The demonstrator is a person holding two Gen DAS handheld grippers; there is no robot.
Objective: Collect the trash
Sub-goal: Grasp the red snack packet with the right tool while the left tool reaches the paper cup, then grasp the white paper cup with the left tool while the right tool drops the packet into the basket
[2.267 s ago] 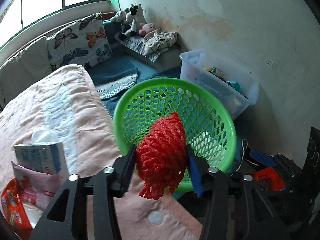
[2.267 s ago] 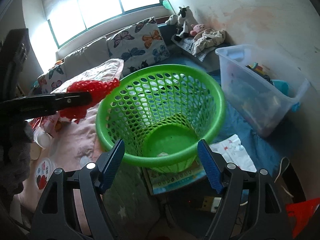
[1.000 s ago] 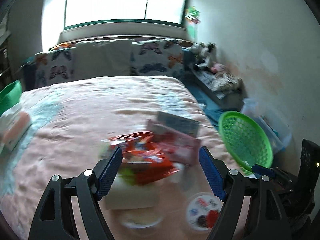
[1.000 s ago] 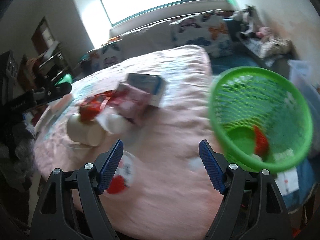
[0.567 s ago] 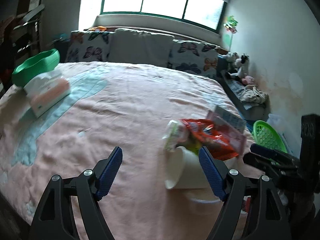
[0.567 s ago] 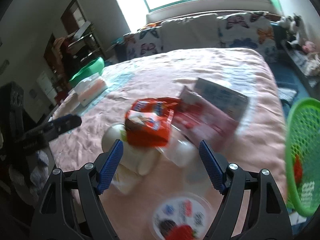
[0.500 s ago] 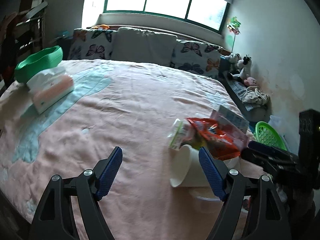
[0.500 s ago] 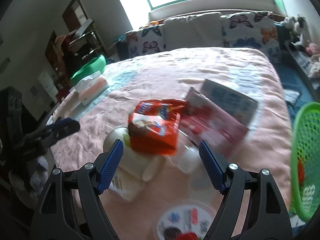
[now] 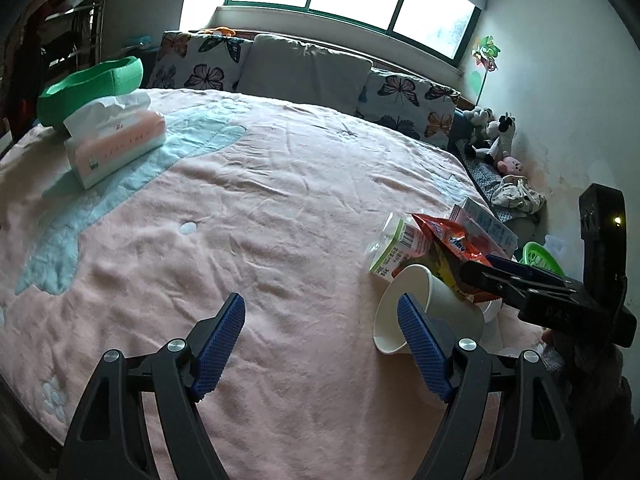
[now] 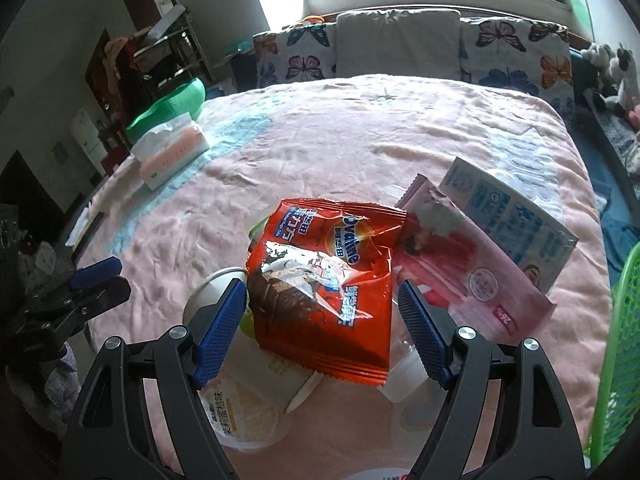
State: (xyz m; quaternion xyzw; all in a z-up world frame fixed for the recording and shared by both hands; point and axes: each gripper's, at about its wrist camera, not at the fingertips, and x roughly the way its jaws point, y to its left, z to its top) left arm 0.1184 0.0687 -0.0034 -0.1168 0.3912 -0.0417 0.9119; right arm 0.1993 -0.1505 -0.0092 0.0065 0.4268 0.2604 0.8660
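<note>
Both grippers have swung from the green basket (image 10: 618, 344) to the bed's trash; right gripper (image 10: 322, 330) fingers spread, released, around the orange wrapper (image 10: 324, 280); left gripper (image 9: 322, 344) empty.

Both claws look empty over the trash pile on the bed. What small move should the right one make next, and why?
Probably ease the right claw down and close on the orange snack wrapper: it lies on top of the pile, framed between the open jaws, with the green basket just to its right.

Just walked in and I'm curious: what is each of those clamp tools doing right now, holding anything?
Left tool: open, holding nothing, over the pink blanket.
Right tool: open, holding nothing; the orange snack wrapper shows between its fingers, not gripped.
</note>
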